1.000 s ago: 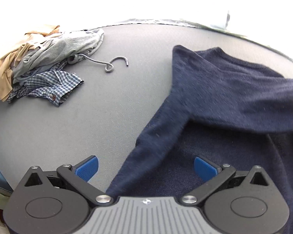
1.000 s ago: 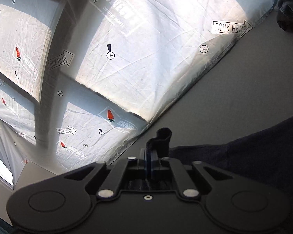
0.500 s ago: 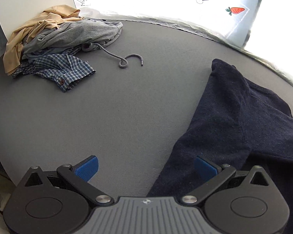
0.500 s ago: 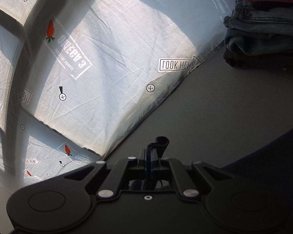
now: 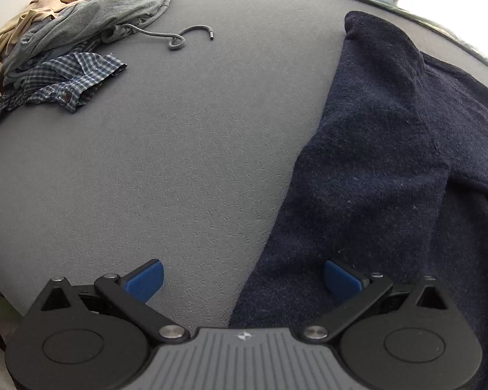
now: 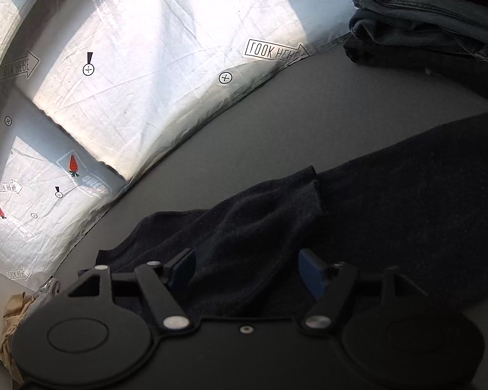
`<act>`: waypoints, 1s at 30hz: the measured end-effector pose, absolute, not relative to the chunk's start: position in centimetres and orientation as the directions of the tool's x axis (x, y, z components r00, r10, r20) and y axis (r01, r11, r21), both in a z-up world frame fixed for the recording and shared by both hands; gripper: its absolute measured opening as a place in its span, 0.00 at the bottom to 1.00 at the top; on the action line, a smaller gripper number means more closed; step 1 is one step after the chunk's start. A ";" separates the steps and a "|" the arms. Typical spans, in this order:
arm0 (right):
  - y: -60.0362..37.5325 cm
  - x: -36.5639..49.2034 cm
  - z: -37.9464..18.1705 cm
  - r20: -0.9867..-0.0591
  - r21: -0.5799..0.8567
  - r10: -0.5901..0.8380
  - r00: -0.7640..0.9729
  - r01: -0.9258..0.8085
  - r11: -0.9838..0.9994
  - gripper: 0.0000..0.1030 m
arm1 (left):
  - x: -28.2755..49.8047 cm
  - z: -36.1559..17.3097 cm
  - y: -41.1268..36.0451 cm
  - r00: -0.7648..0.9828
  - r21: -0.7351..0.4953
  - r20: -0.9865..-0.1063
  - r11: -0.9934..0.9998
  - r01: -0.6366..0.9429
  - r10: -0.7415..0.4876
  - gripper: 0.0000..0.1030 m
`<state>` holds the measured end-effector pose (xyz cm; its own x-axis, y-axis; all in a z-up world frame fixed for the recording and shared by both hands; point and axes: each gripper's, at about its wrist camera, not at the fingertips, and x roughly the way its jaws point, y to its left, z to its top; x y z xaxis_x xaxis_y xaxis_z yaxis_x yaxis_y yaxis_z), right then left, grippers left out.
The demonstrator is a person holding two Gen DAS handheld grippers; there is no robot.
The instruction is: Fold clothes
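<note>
Two grippers over the navy sweater (image 5: 390,162) on the counter (image 5: 179,162): left gripper (image 5: 242,278) wide open astride its edge, right gripper (image 6: 245,269) opening, a sleeve fold loose between its jaws.

I worked over a dark grey, finely textured table top (image 5: 185,149) that filled most of my left view and ran on under my right. Beyond its far edge lay a creased white sheet (image 6: 166,74) printed with carrots, crossed circles and arrows reading "LOOK HERE" in mirror writing. Strong light fell across that sheet in bright patches, cut by broad bands of shadow (image 6: 45,120), and it glared out to white past the far rim in my left view.
</note>
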<state>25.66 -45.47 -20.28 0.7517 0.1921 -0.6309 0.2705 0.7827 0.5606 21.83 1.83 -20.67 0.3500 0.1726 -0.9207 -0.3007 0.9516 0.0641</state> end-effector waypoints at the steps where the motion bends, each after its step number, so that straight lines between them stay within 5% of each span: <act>1: -44.9 25.1 -20.2 -0.628 0.561 0.195 0.754 0.264 0.784 0.75 | 21.7 -20.9 2.2 0.359 0.038 -0.921 0.952 -0.304 0.151 1.00; 9: -38.0 21.3 -20.8 -0.581 0.669 0.269 0.768 0.263 0.695 0.77 | 20.9 -21.2 2.9 0.400 -0.016 -0.914 0.979 -0.203 0.068 1.00; 14: -32.9 19.4 -22.0 -0.522 0.790 0.387 0.760 0.261 0.555 0.67 | 20.2 -20.9 3.8 0.391 0.005 -0.920 0.996 -0.085 0.038 1.00; 18: -28.8 18.5 -22.7 -0.533 0.807 0.487 0.692 0.242 0.539 0.43 | 19.6 -20.6 5.0 0.379 0.004 -0.925 1.000 -0.027 0.014 1.00; 22: -25.8 17.6 -23.3 -0.519 0.832 0.562 0.644 0.231 0.504 0.32 | 19.4 -20.8 6.2 0.369 -0.018 -0.929 1.000 0.008 -0.020 1.00; 30: -20.7 16.6 -24.6 -0.516 0.850 0.651 0.556 0.243 0.467 0.29 | 18.5 -20.6 7.3 0.369 -0.006 -0.928 0.993 0.122 -0.051 1.00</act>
